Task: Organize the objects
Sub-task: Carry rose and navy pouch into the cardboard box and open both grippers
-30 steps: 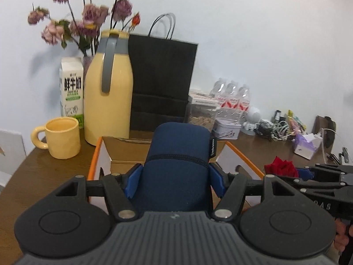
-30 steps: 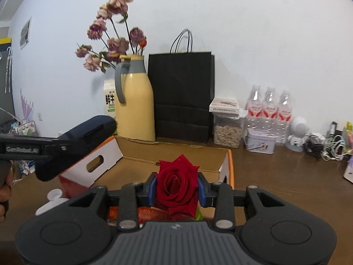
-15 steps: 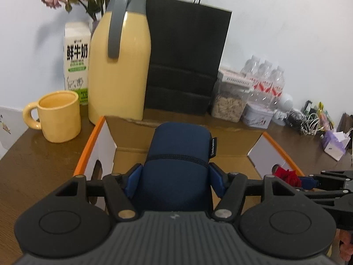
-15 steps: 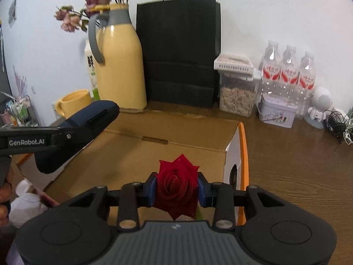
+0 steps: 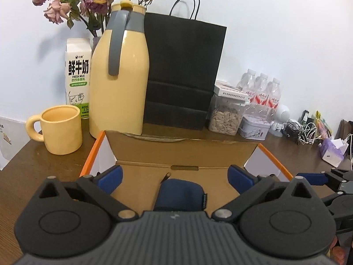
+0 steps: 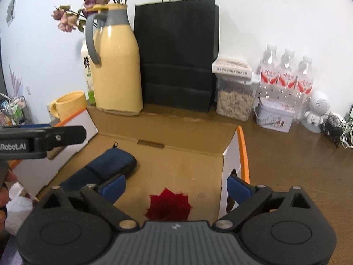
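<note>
Your left tongs (image 5: 174, 174) are spread wide with nothing between them, hovering over the blue pouch (image 5: 179, 195) lying on the floor of the cardboard box (image 5: 176, 154). Your right tongs (image 6: 176, 184) are also wide apart, above the red rose (image 6: 168, 206) resting in the same box on the desk (image 6: 297, 154)

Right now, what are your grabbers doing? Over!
Left hand-held gripper open, empty. Right hand-held gripper open, empty. Blue pouch and red rose lying in cardboard box. Nothing in the way.
</note>
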Demonstrator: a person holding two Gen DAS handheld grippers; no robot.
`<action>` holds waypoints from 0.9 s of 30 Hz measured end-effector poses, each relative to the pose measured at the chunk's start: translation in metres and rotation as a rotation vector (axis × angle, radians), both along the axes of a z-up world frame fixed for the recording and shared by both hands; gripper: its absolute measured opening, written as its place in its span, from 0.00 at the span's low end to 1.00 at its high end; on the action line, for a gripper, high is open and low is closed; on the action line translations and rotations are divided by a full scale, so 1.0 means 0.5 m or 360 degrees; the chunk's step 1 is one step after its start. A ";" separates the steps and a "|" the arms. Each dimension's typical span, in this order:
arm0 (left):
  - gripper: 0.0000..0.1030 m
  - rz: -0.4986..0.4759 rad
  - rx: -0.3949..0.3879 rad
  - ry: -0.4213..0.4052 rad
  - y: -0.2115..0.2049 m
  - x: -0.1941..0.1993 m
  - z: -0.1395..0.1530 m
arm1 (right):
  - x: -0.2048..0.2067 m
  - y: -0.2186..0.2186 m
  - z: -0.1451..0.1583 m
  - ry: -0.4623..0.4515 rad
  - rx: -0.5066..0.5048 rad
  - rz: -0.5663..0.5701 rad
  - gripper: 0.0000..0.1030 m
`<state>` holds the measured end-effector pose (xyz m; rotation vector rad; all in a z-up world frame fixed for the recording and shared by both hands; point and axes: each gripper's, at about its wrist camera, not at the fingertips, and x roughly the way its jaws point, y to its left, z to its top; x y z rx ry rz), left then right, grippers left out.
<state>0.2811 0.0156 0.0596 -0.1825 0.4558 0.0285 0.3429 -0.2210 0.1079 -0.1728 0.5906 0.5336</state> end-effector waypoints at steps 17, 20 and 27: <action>1.00 -0.0047 0.0043 -0.0149 -0.014 -0.107 0.071 | -0.125 -0.046 0.082 -0.0229 0.0062 -0.0049 1.00; 1.00 -0.0070 0.0051 -0.0166 -0.014 -0.140 0.081 | -0.162 -0.056 0.093 -0.0278 0.0073 -0.0045 1.00; 1.00 -0.0106 0.0062 -0.0196 -0.009 -0.218 0.086 | -0.255 -0.090 0.106 -0.0370 0.0121 -0.0026 1.00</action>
